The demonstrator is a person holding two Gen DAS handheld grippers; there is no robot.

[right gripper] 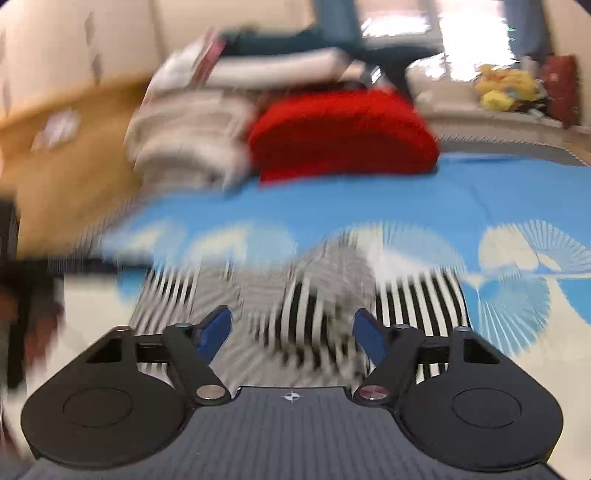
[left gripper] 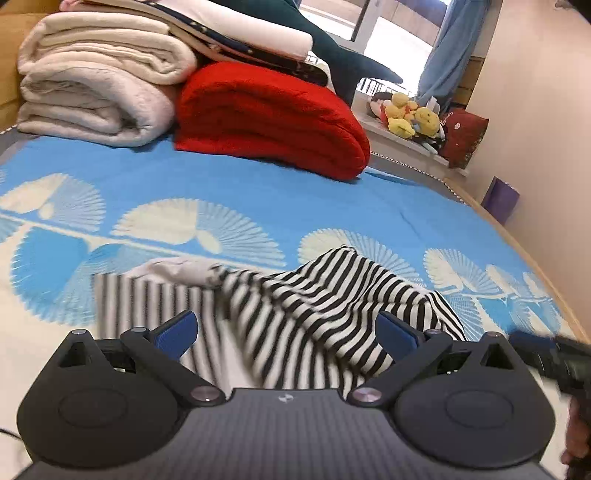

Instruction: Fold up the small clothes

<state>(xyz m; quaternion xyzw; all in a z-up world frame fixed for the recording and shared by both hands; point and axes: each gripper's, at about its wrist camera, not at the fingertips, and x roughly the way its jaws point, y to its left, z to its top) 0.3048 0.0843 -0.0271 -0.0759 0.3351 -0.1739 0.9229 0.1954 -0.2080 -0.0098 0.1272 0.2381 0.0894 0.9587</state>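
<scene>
the striped garment lies rumpled on the bed, just ahead of and below both sets of jaws, its long axis running across them. the left gripper stands fully released, holding nothing; the right gripper is partly spread, also empty, about equally near.

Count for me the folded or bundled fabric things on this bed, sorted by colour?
Black-and-white striped: 1, the striped garment, lying rumpled in front.
Red: 1, the red blanket.
Cream: 1, the cream blanket.
White with dark trim: 1, the folded bedding on top.
Total: 4
</scene>
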